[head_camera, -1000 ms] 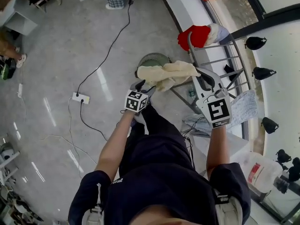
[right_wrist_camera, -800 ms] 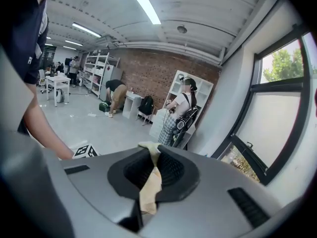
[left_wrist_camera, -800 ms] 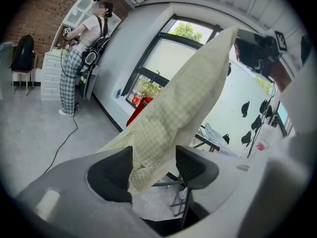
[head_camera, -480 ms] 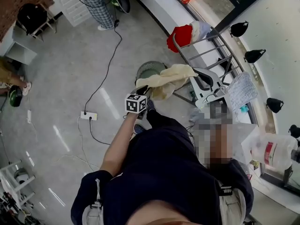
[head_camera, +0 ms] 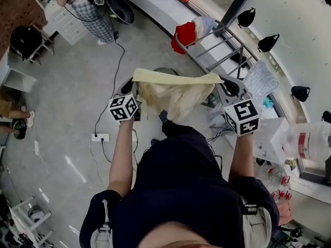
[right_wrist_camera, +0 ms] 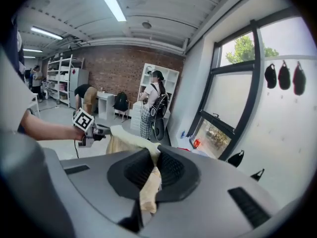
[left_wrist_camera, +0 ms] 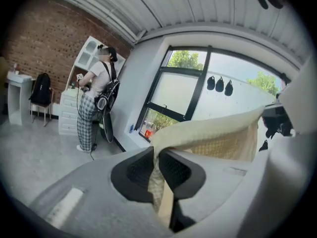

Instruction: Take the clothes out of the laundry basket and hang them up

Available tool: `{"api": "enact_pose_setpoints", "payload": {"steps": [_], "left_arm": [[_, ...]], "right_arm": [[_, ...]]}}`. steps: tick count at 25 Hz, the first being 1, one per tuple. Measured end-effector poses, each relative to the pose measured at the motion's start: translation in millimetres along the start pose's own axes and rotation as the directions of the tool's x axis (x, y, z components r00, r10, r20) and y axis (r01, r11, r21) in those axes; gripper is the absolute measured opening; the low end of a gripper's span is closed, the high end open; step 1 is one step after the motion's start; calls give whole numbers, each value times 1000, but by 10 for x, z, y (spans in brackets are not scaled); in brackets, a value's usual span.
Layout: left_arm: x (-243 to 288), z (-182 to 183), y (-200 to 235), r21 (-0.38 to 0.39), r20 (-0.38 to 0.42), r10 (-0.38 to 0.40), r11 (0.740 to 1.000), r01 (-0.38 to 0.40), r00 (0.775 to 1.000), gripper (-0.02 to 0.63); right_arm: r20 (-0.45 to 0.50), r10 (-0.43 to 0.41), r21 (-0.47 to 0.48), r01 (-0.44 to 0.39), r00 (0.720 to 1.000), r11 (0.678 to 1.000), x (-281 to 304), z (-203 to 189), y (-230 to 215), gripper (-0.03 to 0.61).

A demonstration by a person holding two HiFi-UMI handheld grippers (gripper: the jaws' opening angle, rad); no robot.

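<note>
A cream cloth (head_camera: 176,89) hangs spread between my two grippers, its top edge pulled into a straight line. My left gripper (head_camera: 134,82) is shut on the cloth's left corner; its jaws have just been closing, and cloth (left_wrist_camera: 213,140) is pinched between them (left_wrist_camera: 158,155). The right gripper (head_camera: 220,81) is shut on the other corner, with cloth (right_wrist_camera: 130,137) bunched in its jaws (right_wrist_camera: 153,157). Of the round laundry basket (head_camera: 164,69) only a sliver shows behind the cloth. The metal drying rack (head_camera: 222,43) stands beyond, a red garment (head_camera: 183,35) draped on its far end.
A power strip (head_camera: 100,137) and black cable lie on the grey floor at left. A person in checked trousers (head_camera: 93,14) stands by white drawers (head_camera: 67,25). Dark caps (head_camera: 268,43) hang on the wall. A plastic jug (head_camera: 310,143) sits at right.
Both grippers have risen and moved apart. The bunched cloth, earlier held low over the basket, is now lifted and stretched flat between them, and the left gripper has closed on its corner.
</note>
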State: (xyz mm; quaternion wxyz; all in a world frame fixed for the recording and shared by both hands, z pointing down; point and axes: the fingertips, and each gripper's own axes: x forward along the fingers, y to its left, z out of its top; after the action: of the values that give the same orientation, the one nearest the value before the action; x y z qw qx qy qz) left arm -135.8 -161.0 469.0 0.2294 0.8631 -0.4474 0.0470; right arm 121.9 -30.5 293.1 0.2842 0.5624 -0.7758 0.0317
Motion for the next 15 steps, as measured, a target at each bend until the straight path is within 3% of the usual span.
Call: {"api": "enact_pose_setpoints", "payload": {"steps": [5, 9, 15], "left_arm": [[-85, 786, -214, 85, 121, -37, 996, 27, 992, 41], [31, 1261, -500, 169, 163, -99, 983, 71, 982, 41], [187, 1768, -883, 243, 194, -185, 961, 136, 963, 41]], "right_arm": [[-91, -57, 46, 61, 994, 997, -240, -359, -36, 14], [-109, -68, 102, 80, 992, 992, -429, -483, -41, 14], [-108, -117, 114, 129, 987, 985, -661, -415, -102, 14]]}}
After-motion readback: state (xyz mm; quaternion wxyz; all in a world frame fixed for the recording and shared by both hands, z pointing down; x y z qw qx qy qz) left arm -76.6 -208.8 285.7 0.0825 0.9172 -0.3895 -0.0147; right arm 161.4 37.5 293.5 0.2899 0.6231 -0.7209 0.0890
